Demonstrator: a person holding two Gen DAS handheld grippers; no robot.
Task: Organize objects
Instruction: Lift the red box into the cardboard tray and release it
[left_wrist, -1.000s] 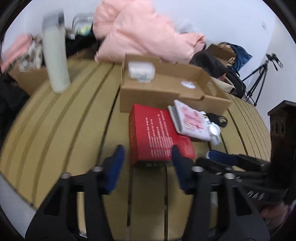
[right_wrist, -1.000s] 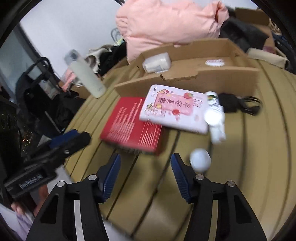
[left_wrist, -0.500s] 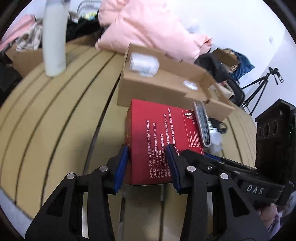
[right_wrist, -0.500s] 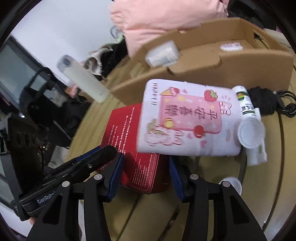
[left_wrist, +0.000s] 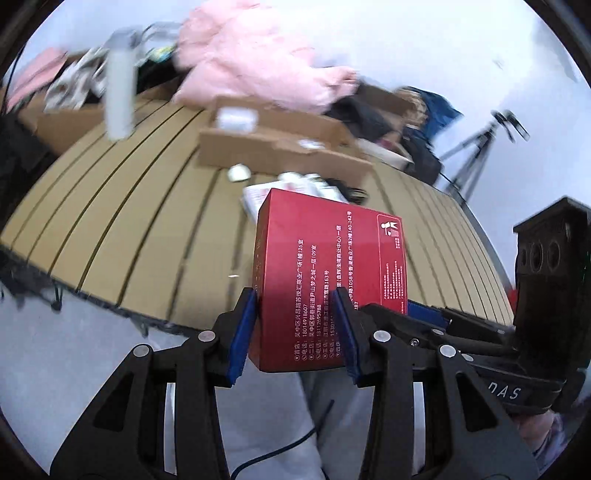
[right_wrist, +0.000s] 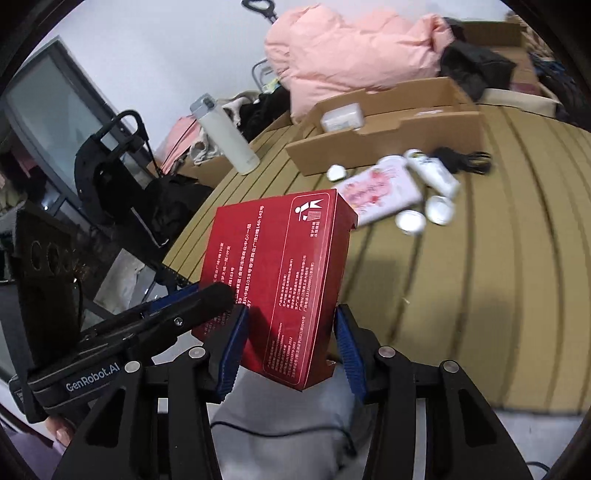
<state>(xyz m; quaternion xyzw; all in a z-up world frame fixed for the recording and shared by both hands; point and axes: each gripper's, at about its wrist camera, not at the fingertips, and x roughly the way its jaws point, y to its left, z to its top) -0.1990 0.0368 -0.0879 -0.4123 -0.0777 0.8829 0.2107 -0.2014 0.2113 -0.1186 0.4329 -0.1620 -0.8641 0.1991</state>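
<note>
My left gripper (left_wrist: 295, 332) has its blue pads clamped on the near left edge of the red box (left_wrist: 332, 273), and my right gripper (right_wrist: 291, 347) pinches the near right corner of the same box (right_wrist: 288, 273), so both jaws are closed on it and it hangs in the air off the near edge of the slatted table (right_wrist: 480, 295). The box's long axis runs away from me, toward the far side, tilted up a little at its far end. Straight beyond that far end lie the pink patterned packet (right_wrist: 380, 192), a white tube (right_wrist: 432, 170) and small round lids (right_wrist: 410, 221), and farther still the open cardboard tray (right_wrist: 388, 140), which already holds a small white container (right_wrist: 341, 116). I judge the tray to be the likely home for the box; it lies dead ahead along the box's length, about equally near either hand. A white bottle (right_wrist: 229, 136) stands far left, well apart.
</note>
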